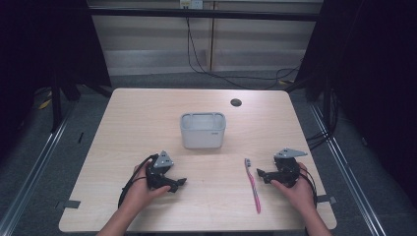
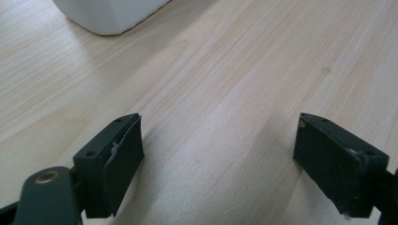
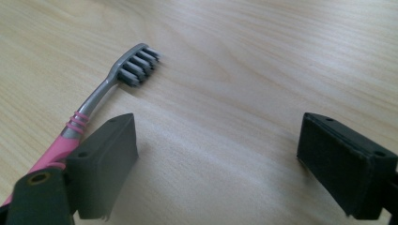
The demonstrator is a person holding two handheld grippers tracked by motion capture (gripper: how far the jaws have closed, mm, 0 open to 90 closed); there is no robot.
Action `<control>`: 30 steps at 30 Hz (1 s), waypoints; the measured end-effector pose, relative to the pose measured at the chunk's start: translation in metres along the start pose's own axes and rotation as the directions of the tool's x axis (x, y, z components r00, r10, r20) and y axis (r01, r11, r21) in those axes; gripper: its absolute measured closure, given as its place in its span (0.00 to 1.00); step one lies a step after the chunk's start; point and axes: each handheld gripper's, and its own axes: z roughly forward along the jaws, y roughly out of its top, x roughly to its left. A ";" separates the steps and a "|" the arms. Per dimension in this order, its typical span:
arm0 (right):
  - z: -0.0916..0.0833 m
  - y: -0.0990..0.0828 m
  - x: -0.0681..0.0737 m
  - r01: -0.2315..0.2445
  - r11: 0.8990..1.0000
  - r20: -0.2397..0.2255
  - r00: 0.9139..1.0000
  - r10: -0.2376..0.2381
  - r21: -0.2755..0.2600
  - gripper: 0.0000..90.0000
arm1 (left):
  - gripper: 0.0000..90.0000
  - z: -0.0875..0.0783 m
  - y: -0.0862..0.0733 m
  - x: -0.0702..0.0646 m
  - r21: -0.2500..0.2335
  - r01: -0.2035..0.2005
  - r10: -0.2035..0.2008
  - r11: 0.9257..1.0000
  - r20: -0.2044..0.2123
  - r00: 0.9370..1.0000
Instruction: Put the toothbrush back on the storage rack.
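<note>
A pink and grey toothbrush (image 1: 253,184) lies flat on the wooden table (image 1: 137,118), its bristled head pointing away from the person. My right gripper (image 1: 261,175) rests on the table just right of it, open, jaws pointing left toward the brush. In the right gripper view the toothbrush (image 3: 101,93) lies beside the left jaw, outside the gap of the open gripper (image 3: 218,154). My left gripper (image 1: 180,184) rests near the front left, open, with bare wood between its jaws (image 2: 218,159). A white rectangular bin (image 1: 202,130) stands at the table's middle.
A dark round grommet hole (image 1: 236,102) sits near the far edge. The bin's corner (image 2: 108,14) shows at the top of the left gripper view. Cables run along the floor behind the table (image 1: 231,76). Metal rails flank both sides.
</note>
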 end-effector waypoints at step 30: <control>-0.017 0.043 0.008 -0.074 0.962 -0.033 0.996 0.086 0.264 0.31 | 0.17 0.000 0.000 0.000 0.001 -0.002 0.002 1.000 0.000 1.000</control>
